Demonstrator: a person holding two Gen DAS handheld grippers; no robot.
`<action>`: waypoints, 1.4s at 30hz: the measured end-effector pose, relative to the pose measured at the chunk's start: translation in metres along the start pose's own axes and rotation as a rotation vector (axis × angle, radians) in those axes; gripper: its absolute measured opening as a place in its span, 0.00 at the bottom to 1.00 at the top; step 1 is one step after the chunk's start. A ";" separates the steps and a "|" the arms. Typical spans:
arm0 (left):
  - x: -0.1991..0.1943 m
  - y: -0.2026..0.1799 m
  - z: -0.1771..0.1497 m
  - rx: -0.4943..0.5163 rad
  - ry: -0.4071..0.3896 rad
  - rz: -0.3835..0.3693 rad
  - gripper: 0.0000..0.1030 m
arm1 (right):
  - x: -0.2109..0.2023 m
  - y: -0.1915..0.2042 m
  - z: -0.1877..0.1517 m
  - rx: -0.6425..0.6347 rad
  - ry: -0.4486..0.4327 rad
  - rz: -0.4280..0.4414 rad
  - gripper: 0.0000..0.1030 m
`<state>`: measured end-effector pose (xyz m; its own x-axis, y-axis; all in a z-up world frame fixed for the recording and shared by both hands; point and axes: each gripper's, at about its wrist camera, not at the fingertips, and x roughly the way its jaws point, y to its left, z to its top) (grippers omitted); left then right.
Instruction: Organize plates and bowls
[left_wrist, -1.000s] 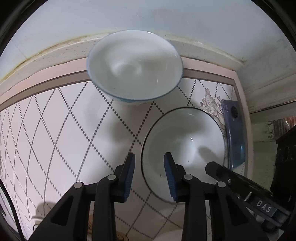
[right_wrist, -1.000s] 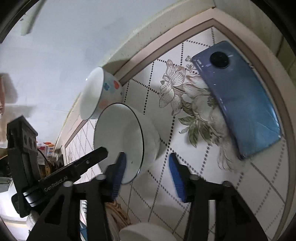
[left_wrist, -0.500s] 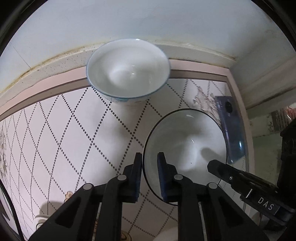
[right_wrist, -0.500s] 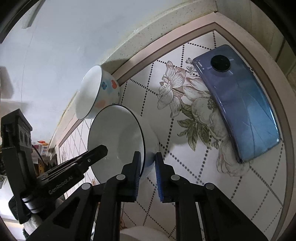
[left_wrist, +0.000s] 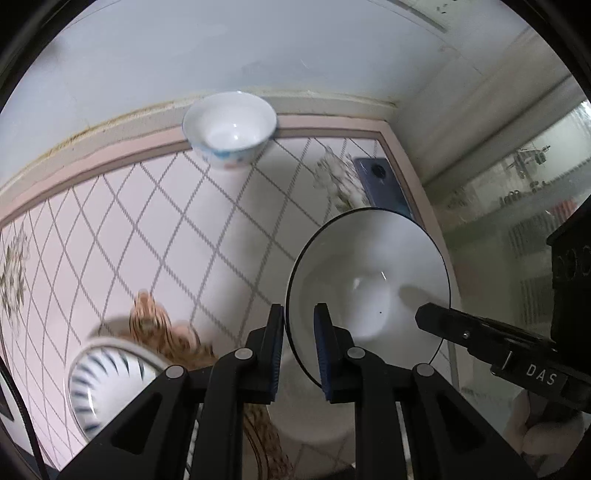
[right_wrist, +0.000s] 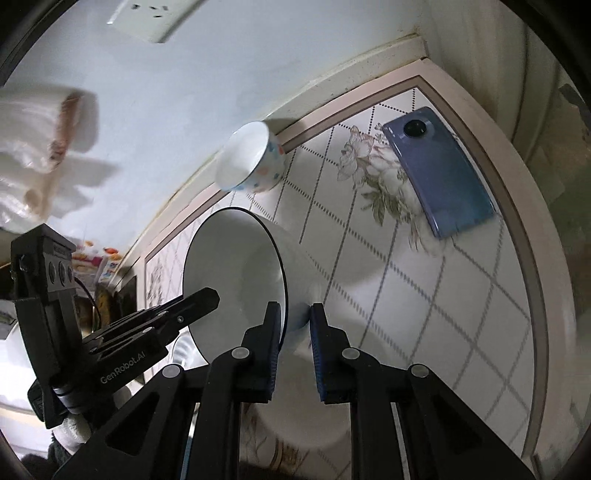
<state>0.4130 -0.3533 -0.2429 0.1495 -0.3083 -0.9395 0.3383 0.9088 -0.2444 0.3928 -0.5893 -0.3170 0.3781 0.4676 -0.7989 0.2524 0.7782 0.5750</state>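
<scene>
Both grippers hold one white bowl with a thin dark rim (left_wrist: 369, 280), lifted off the table. My left gripper (left_wrist: 298, 343) is shut on its left rim. My right gripper (right_wrist: 293, 343) is shut on the opposite rim of the same bowl (right_wrist: 236, 273). A small white bowl with coloured dots (left_wrist: 229, 129) stands at the far edge by the wall; it also shows in the right wrist view (right_wrist: 251, 162). Below the held bowl is another white bowl (right_wrist: 310, 417), partly hidden. A bowl with blue stripes (left_wrist: 107, 376) sits at the lower left.
A blue phone (right_wrist: 439, 173) lies on the patterned tabletop (left_wrist: 155, 221) near its right edge, and shows in the left wrist view (left_wrist: 382, 182). A brown-patterned plate (left_wrist: 166, 332) lies under the striped bowl. The wall (left_wrist: 258, 48) runs along the far side.
Both grippers closed on the dark-rimmed bowl and raised it up and back from the table. The dotted bowl and phone now look farther away; the striped bowl has come into view.
</scene>
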 end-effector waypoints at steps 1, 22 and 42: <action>-0.001 0.000 -0.006 0.003 0.007 -0.001 0.14 | -0.005 0.000 -0.009 0.003 0.006 0.003 0.17; 0.044 0.011 -0.069 0.044 0.151 0.080 0.14 | 0.037 -0.023 -0.080 0.034 0.157 -0.029 0.17; 0.057 0.006 -0.071 0.070 0.186 0.104 0.14 | 0.051 -0.029 -0.078 0.053 0.214 -0.061 0.20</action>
<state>0.3580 -0.3456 -0.3153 0.0154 -0.1508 -0.9884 0.3945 0.9093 -0.1326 0.3351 -0.5557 -0.3880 0.1641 0.5030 -0.8486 0.3177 0.7875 0.5282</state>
